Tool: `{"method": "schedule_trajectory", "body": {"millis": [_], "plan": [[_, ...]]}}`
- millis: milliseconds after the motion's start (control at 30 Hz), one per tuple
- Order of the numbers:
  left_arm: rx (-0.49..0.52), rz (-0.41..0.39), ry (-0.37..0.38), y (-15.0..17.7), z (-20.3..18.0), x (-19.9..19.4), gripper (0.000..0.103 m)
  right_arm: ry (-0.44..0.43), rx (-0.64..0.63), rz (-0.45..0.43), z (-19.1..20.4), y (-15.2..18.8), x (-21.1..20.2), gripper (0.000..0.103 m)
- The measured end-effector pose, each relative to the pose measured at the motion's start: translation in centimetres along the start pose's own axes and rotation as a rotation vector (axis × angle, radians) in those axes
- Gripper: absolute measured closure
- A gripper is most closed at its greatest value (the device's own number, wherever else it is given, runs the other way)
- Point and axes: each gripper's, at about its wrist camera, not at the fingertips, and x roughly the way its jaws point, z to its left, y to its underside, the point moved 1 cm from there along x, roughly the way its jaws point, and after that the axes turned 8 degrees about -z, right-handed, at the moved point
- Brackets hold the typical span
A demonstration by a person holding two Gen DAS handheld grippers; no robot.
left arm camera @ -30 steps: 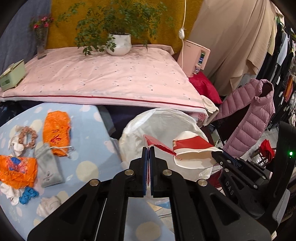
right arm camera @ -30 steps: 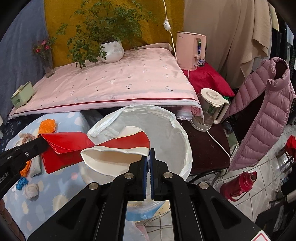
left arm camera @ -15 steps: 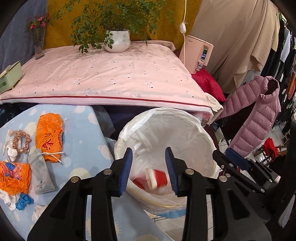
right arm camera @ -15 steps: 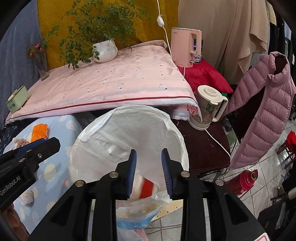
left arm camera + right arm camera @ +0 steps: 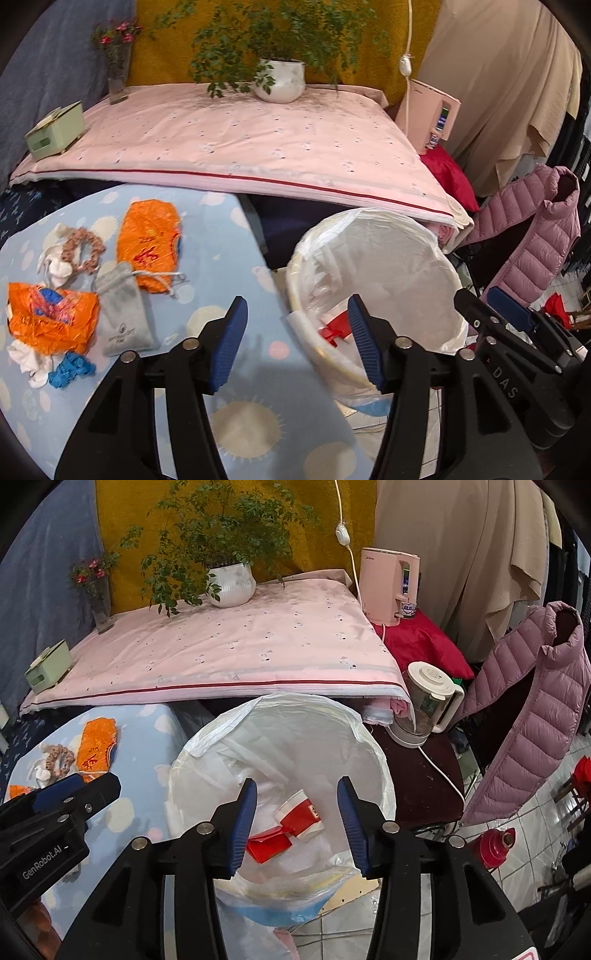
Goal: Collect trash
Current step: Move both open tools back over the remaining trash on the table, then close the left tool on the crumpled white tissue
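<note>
A bin lined with a clear bag (image 5: 207, 738) (image 5: 406, 229) stands beside the blue table. A red-and-white paper cup (image 5: 301, 814) and a red wrapper (image 5: 267, 847) (image 5: 332, 332) lie inside it. My right gripper (image 5: 295, 819) is open and empty above the bin. My left gripper (image 5: 295, 343) is open and empty over the table edge and bin rim. On the table (image 5: 221, 258) lie two orange bags (image 5: 149, 240) (image 5: 48, 317), a grey pouch (image 5: 123, 314), white tissue (image 5: 27, 360) and blue scraps (image 5: 70, 369).
A bead bracelet (image 5: 83, 249) lies on the table. Behind is a pink-covered surface (image 5: 240, 144) with a potted plant (image 5: 280, 79), green box (image 5: 55, 129) and vase (image 5: 118, 77). A kettle (image 5: 428, 698), pink appliance (image 5: 389, 585), pink jacket (image 5: 528, 709) and red flask (image 5: 495, 845) are right.
Both grippers opened and let go of the red wrapper and the paper cup, which fell into the bin. The left gripper shifted left toward the table.
</note>
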Motion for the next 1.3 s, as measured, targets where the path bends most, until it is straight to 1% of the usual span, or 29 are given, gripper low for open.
{"method": "schedule_trajectory", "body": {"millis": [200, 267, 300, 433, 567, 600, 633, 700, 967, 1167, 1200, 1300], "plan": [[-0.042, 0.003, -0.057, 1.0, 2.8, -1.2, 0.046, -0.039, -0.039, -0.006, 2.4, 0.4, -1.0, 0.054], [-0.053, 0.001, -0.079, 1.3, 3.7, -1.6, 0.043, -0.05, -0.051, -0.007, 3.2, 0.4, -1.3, 0.053], [-0.063, -0.001, -0.091, 1.5, 4.3, -1.9, 0.04, -0.057, -0.058, -0.008, 3.7, 0.5, -1.4, 0.053], [-0.09, 0.0, -0.133, 2.1, 6.2, -2.6, 0.037, -0.083, -0.074, -0.01, 5.3, 0.7, -1.9, 0.049], [-0.103, 0.005, -0.171, 3.1, 8.0, -3.3, 0.034, -0.106, -0.096, -0.01, 6.8, 1.0, -2.3, 0.048], [-0.108, 0.008, -0.181, 3.4, 8.4, -3.4, 0.033, -0.111, -0.102, -0.009, 7.2, 1.1, -2.4, 0.048], [-0.116, 0.012, -0.189, 3.6, 8.9, -3.5, 0.028, -0.117, -0.108, -0.007, 7.6, 1.2, -2.5, 0.048], [-0.135, 0.016, -0.204, 4.2, 9.7, -3.6, 0.026, -0.125, -0.12, -0.004, 8.3, 1.5, -2.7, 0.048], [-0.197, 0.073, -0.247, 6.7, 13.3, -3.3, 0.026, -0.153, -0.151, 0.017, 10.5, 2.4, -2.7, 0.047], [-0.248, 0.115, -0.243, 8.1, 15.5, -2.3, 0.026, -0.176, -0.17, 0.037, 12.1, 3.1, -2.3, 0.045], [-0.256, 0.122, -0.238, 8.3, 15.8, -2.1, 0.028, -0.178, -0.175, 0.039, 12.3, 3.1, -2.2, 0.045], [-0.275, 0.146, -0.215, 8.8, 16.4, -1.6, 0.04, -0.186, -0.186, 0.047, 13.1, 3.3, -2.0, 0.045]]}}
